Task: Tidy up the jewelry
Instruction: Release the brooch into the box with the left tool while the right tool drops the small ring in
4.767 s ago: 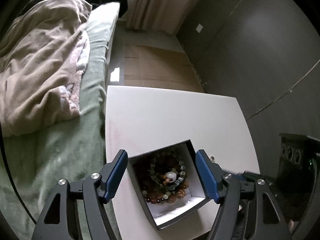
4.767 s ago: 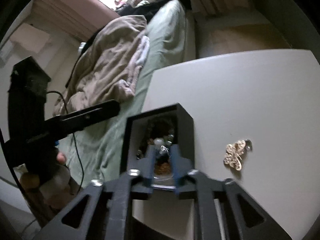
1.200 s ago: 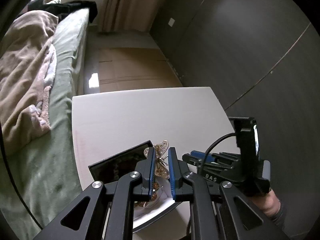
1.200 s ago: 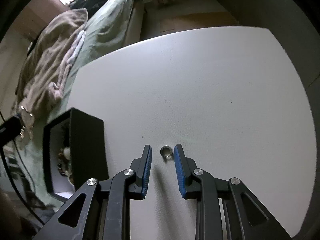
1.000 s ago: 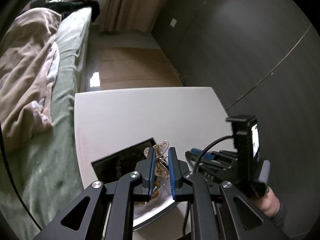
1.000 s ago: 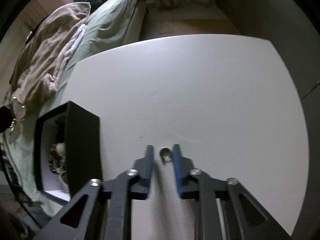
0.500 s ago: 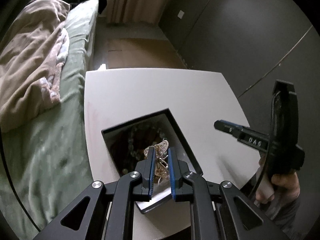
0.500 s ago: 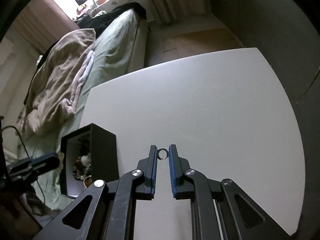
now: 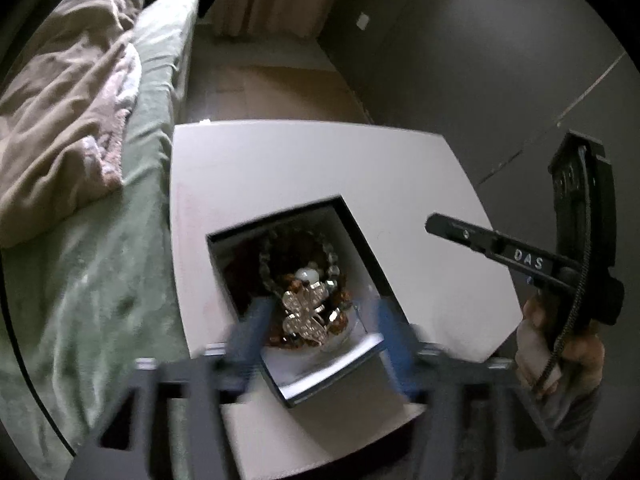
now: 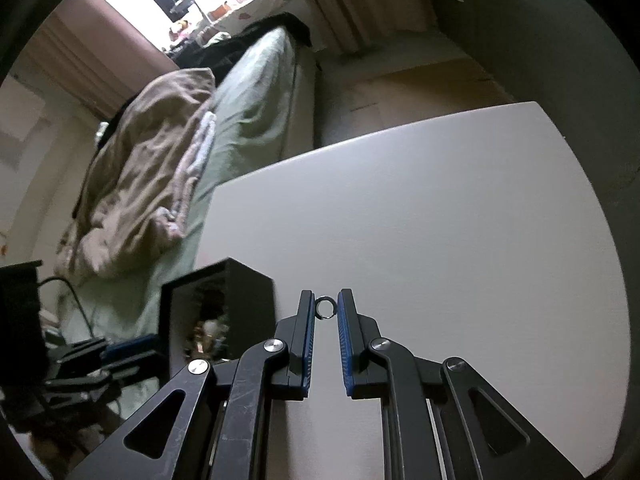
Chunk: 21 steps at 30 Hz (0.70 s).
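Note:
An open black jewelry box (image 9: 362,236) with a white lining stands on the white table (image 9: 280,168). It holds beaded bracelets. A gold butterfly brooch (image 9: 306,312) lies on top of the beads. My left gripper (image 9: 324,324) hovers over the box, blurred, its jaws opening on either side of the brooch without touching it. In the right wrist view my right gripper (image 10: 325,308) is shut on a small silver ring (image 10: 326,299) held above the table (image 10: 440,220), to the right of the box (image 10: 240,292).
A bed with a green sheet (image 9: 100,280) and a beige blanket (image 9: 60,120) runs along the table's left side. A dark wall (image 9: 480,60) stands at the right. A person's hand (image 9: 560,344) holds the right gripper (image 9: 480,240) beside the box.
My left jaws have sprung apart and the brooch has dropped from them onto the beads in the box. My right gripper has closed on the ring and lifted it off the table.

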Each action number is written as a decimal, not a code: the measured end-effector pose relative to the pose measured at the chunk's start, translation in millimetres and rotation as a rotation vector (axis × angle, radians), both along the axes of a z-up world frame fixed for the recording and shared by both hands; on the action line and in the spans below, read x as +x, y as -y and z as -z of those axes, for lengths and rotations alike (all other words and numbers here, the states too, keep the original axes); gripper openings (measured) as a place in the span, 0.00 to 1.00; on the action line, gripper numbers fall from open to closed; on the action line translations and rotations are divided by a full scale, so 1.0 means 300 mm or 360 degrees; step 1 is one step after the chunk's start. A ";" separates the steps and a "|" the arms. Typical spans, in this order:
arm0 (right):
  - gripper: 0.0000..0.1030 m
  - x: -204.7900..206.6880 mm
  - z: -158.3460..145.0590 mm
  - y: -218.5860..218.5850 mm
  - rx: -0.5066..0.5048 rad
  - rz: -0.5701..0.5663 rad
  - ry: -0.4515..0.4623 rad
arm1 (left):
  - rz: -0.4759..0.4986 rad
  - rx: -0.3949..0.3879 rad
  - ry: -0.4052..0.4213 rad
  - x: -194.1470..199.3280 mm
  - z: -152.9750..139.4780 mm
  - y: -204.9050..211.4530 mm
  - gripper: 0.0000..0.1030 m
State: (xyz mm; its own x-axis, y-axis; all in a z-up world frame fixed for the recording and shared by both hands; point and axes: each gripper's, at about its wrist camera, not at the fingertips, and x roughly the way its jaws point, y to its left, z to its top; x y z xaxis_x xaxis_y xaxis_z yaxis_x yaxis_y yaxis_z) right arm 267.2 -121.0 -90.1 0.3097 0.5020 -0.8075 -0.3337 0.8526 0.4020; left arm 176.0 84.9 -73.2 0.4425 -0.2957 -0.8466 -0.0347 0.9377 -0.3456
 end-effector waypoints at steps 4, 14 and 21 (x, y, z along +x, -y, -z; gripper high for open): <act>0.13 -0.011 -0.023 -0.014 0.0089 -0.0024 0.0015 | -0.0067 -0.0025 0.0065 -0.003 -0.025 -0.034 0.69; 0.13 -0.057 -0.079 -0.127 0.0309 -0.0199 0.0035 | -0.0210 0.0001 0.0070 0.007 -0.012 -0.106 0.69; 0.57 -0.086 -0.082 -0.222 0.0300 -0.0294 0.0007 | -0.0252 0.0058 0.0052 0.012 0.012 -0.127 0.69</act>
